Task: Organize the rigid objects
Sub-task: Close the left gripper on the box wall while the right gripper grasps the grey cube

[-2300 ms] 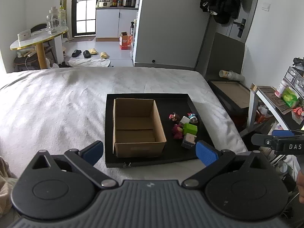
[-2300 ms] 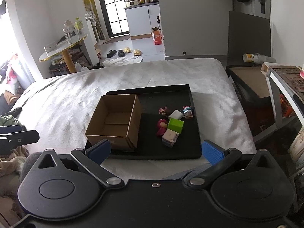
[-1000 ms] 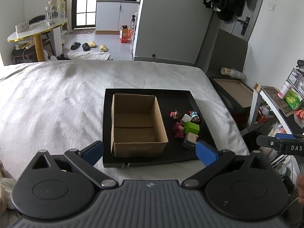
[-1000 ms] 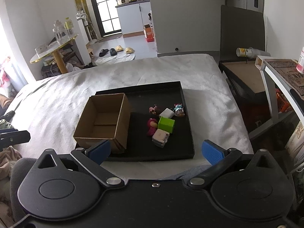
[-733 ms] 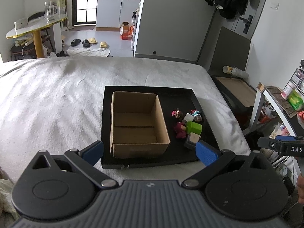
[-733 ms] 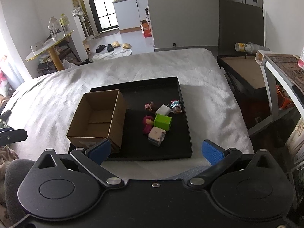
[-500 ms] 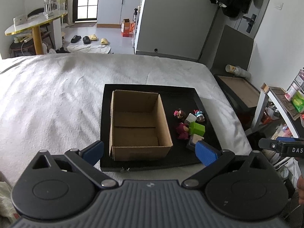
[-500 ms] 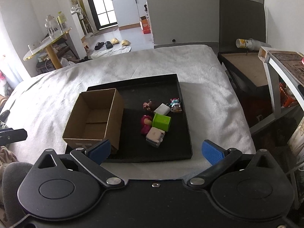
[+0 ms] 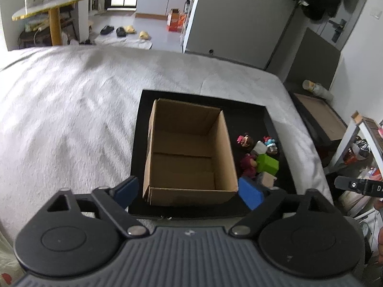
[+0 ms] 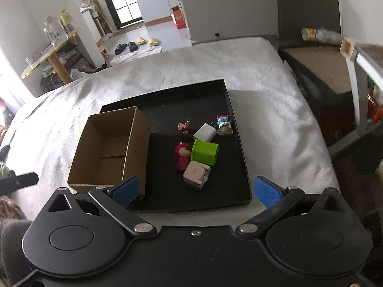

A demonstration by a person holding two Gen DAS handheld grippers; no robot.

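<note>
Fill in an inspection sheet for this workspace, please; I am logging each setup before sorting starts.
Surface: white bedcover carrying a black tray.
Job's things: empty cardboard box on the tray's left; beside it a green cube, white charger, pale block and three small figurines.
Clutter: nothing seen on the tray beyond these.
Grippers: left tongs open, just been closing, nothing between them; right tongs open, empty.
Cables: nothing seen.
Surroundings: round table, slippers on the floor.
</note>
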